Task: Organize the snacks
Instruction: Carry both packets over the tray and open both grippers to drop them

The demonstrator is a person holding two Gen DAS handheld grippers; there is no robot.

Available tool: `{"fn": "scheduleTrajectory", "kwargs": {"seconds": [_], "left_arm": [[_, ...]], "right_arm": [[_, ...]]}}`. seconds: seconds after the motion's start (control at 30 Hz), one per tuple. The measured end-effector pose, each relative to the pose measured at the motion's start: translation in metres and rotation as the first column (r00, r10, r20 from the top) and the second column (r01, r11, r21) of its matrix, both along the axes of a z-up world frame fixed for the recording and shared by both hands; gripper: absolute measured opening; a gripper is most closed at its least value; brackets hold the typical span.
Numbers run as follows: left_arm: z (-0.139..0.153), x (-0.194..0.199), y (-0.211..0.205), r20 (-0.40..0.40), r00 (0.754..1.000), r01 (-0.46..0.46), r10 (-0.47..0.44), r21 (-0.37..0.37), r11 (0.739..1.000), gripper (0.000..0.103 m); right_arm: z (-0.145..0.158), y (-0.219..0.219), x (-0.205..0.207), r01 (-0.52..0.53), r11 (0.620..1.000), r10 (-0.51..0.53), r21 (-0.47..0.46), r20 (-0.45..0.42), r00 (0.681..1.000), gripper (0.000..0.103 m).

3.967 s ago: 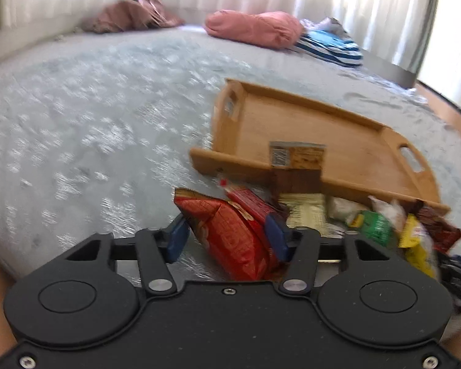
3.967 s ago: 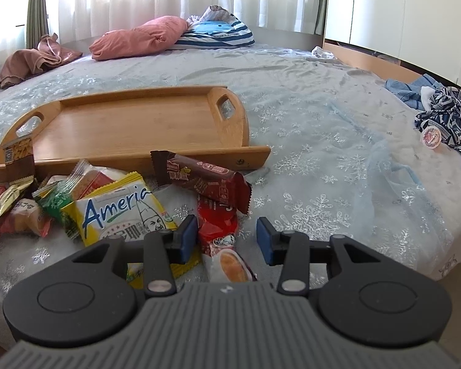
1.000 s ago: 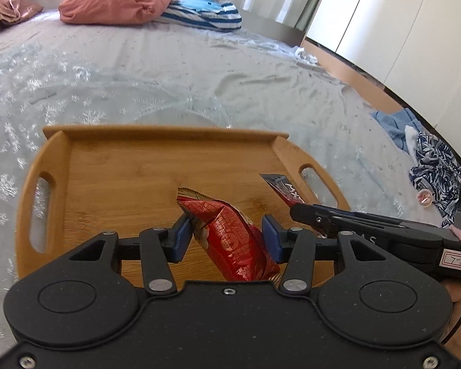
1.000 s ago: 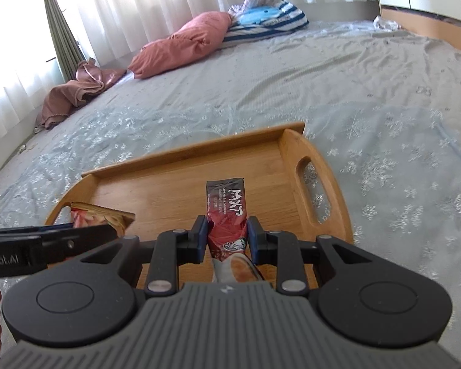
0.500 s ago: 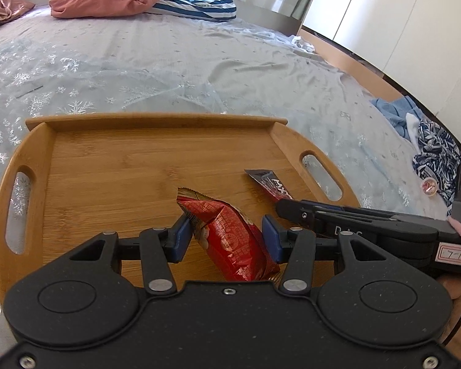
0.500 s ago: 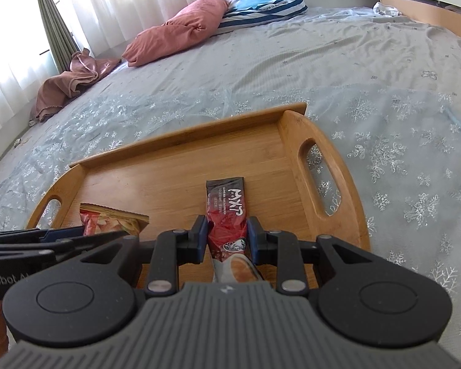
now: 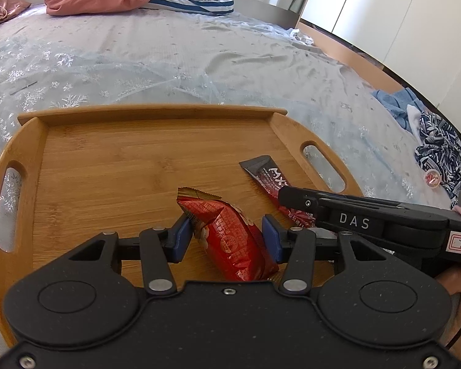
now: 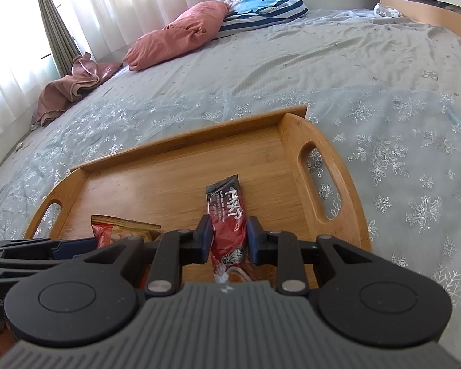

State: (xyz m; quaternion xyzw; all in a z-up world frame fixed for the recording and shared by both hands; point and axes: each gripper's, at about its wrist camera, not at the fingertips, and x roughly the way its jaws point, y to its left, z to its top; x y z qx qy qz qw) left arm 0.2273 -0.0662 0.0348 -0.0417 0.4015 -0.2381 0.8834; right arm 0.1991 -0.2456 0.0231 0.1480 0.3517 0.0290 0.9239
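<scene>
Right wrist: both claws (image 8: 229, 240) (image 7: 224, 240) clamp packets, dark stick (image 8: 226, 212) and red pack (image 7: 230, 236) pointing ahead over tray (image 8: 181, 141) floor just below

Two close wrist views (shared tray (image 7: 156, 117))

bed (image 7: 199, 52): pink pillow (image 8: 181, 35) | striped pillow (image 8: 261, 3) | curtains (image 8: 123, 0) | crumpled clothes (image 7: 436, 147)
</scene>
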Motion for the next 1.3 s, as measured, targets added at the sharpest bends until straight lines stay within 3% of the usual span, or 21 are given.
{"fn": "scheduleTrajectory", "kwargs": {"seconds": [0.7, 0.87, 1.07, 1.2, 1.3], "left_arm": [[0.0, -0.003, -0.002, -0.008, 1.0, 0.005, -0.005, 0.015, 1.0, 0.051], [0.0, -0.005, -0.002, -0.005, 1.0, 0.001, -0.001, 0.045, 0.999, 0.066], [0.001, -0.012, -0.003, 0.008, 1.0, 0.008, -0.009, 0.08, 0.997, 0.077], [0.004, -0.016, -0.001, 0.017, 1.0, -0.001, -0.001, 0.082, 0.997, 0.081], [0.009, -0.022, 0.002, 0.028, 1.0, -0.003, 0.001, 0.081, 0.997, 0.085]], "right_arm": [[0.004, -0.005, -0.009, -0.014, 1.0, 0.014, 0.006, 0.012, 1.0, 0.036], [0.005, -0.005, -0.012, -0.017, 1.0, 0.017, 0.004, 0.016, 1.0, 0.036], [0.006, -0.006, -0.014, -0.017, 1.0, 0.017, 0.001, 0.015, 1.0, 0.036], [0.008, -0.006, -0.018, -0.015, 1.0, 0.016, -0.001, 0.017, 1.0, 0.04], [0.01, -0.007, -0.024, -0.013, 1.0, 0.013, 0.0, 0.021, 1.0, 0.053]]}}
